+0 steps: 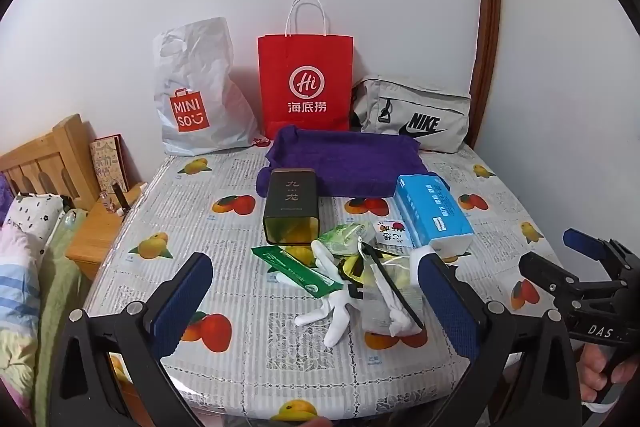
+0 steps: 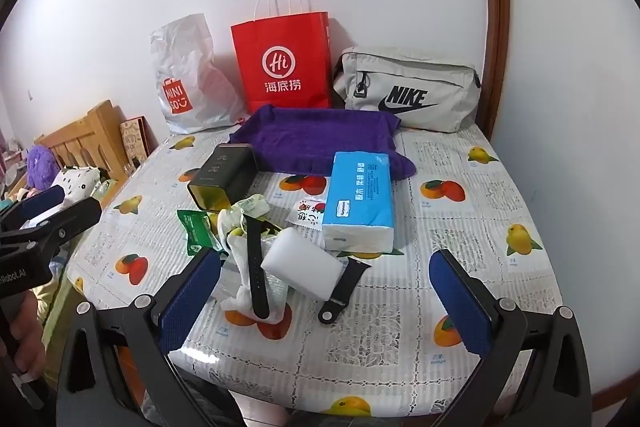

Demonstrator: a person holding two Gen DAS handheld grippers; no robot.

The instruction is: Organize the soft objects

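Both tools, left tool (image 1: 316,301) and right tool (image 2: 326,291), hang apart and empty; grabbing the white glove (image 2: 244,267) risks dragging the tangled watch strap (image 2: 255,267) along.

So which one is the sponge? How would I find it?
Start at the red bag by the wall and come forward past the purple towel to the blue tissue pack. The sponge lies just in front of it, to its left: a plain white block with no printing, resting across a black strap.
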